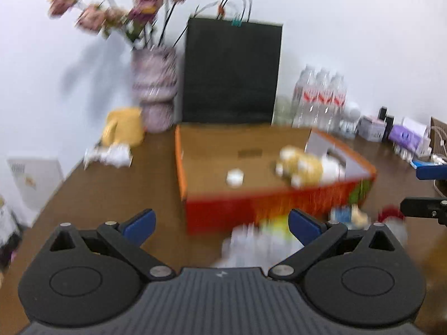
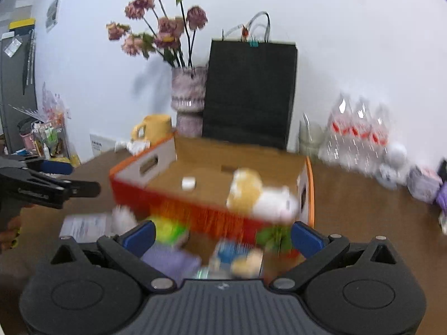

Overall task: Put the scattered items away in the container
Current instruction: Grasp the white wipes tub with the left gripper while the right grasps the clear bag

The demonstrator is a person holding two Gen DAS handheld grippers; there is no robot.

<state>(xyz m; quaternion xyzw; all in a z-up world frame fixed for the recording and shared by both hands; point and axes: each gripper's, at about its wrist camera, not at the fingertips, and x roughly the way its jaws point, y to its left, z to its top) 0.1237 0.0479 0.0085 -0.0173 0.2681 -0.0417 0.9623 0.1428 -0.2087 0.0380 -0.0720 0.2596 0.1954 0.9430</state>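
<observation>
An open cardboard box with red and orange walls (image 1: pixel 251 209) stands mid-table. Inside lie a yellow-and-white plush toy (image 1: pixel 304 167) and a small white item (image 1: pixel 234 177). My left gripper (image 1: pixel 222 219) hovers open and empty before the box's near wall, above a blurred white item (image 1: pixel 251 243). My right gripper (image 2: pixel 223 237) is open and empty too, over a purple item (image 2: pixel 170 259), a green-yellow item (image 2: pixel 167 230) and a blue item (image 2: pixel 229 251) on the table. The plush (image 2: pixel 257 192) shows in the box (image 2: pixel 195 212) in the right wrist view too. Each gripper appears at the other view's edge.
Behind the box stand a black paper bag (image 1: pixel 232 72), a vase of pink flowers (image 1: pixel 155 89), a yellow mug (image 1: pixel 123 125) and water bottles (image 1: pixel 321 97). Crumpled white paper (image 1: pixel 111 155) lies at the left; small boxes (image 1: pixel 405 134) line the right. A printed sheet (image 2: pixel 83 224) lies in front.
</observation>
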